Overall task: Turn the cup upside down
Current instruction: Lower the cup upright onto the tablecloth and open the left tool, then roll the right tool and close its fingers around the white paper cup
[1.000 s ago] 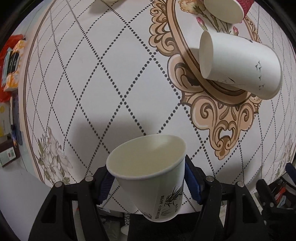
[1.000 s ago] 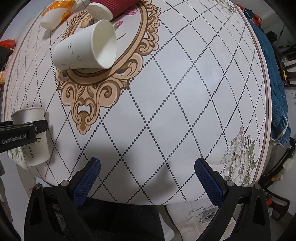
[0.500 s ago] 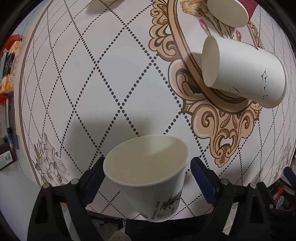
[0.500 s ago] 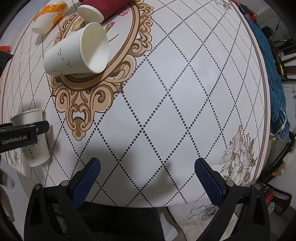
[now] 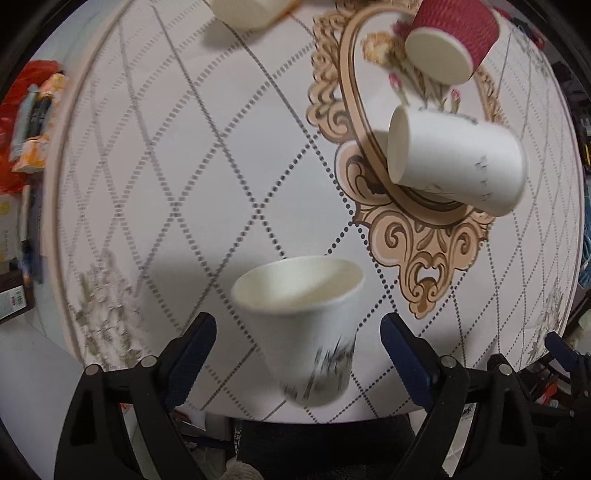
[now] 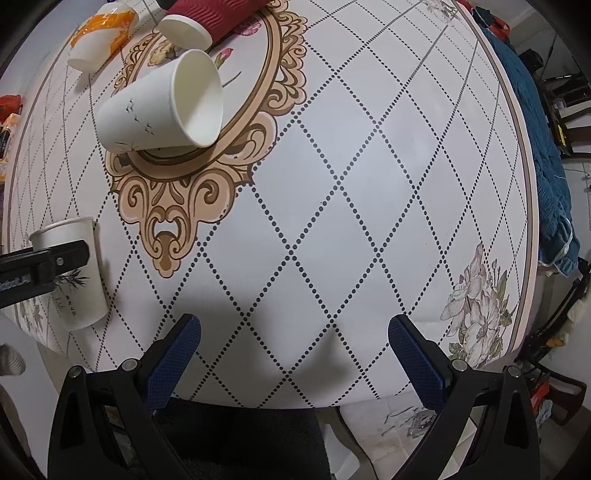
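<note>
Now the left hand-held gripper (image 5: 297,341) is open, its blue pads spread wide on either side of the cup (image 5: 303,325) with clear gaps to both walls. That cup stands upright, mouth up, near the close edge of the table (image 5: 155,122), and looks blurred in the left wrist view. From the right wrist view the same cup (image 6: 74,273) sits at the far left, with one black finger (image 6: 44,264) of the left hand-held gripper lying level across its front, just below the rim.

Over to the right, the right hand-held gripper (image 6: 293,354) is also open and holds nothing; it hovers level above the near table edge, pointing across the patterned top, well apart from the cup.

Farther in, a second white cup (image 6: 162,107) lies on its side on the ornate brown frame, mouth toward the right. Behind it a red cup (image 6: 210,18) also lies tipped, and an orange-marked cup (image 6: 98,38) lies at the far left.
</note>
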Tool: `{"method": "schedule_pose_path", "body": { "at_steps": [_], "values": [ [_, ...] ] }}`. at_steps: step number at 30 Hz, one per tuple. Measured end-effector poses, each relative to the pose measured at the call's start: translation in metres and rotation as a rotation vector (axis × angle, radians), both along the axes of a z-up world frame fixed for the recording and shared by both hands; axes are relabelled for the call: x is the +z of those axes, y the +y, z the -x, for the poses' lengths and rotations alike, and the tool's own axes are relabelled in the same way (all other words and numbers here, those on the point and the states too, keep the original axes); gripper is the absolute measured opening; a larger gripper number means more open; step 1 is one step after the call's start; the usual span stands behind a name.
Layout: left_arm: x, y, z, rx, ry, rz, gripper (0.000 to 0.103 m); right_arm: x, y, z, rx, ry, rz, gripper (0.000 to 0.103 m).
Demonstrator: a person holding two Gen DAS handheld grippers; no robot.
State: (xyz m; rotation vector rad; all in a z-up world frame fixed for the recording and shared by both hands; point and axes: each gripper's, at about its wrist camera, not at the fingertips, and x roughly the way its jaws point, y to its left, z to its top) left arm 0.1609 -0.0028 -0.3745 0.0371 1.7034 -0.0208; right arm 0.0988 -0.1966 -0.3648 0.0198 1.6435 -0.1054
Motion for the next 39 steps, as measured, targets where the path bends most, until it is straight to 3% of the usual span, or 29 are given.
{"method": "schedule_pose_path", "body": {
  "at_steps": [11,19,27,35,38,39],
  "values": [
    [0.089,0.029,0.055,0.003,-0.189,-0.056,0.091,0.059,0.022,0.029,0.012,-0.1,-0.088,0.103],
    [0.12,0.057,0.085,-0.005,-0.266,-0.066,0.091,0.107,0.059,0.052,0.023,-0.181,-0.141,0.103],
    [0.119,0.09,0.101,0.028,-0.262,-0.036,0.091,0.137,0.097,0.064,0.026,-0.225,-0.155,0.103],
    [0.104,0.122,0.103,0.081,-0.261,-0.025,0.091,0.137,0.125,0.058,0.051,-0.241,-0.146,0.103],
    [0.097,0.129,0.097,0.096,-0.283,-0.054,0.103,0.135,0.135,0.046,0.146,-0.251,-0.162,0.103],
    [0.095,0.13,0.094,0.1,-0.29,-0.064,0.103,0.135,0.141,0.039,0.228,-0.265,-0.137,0.103]
  ]
}}
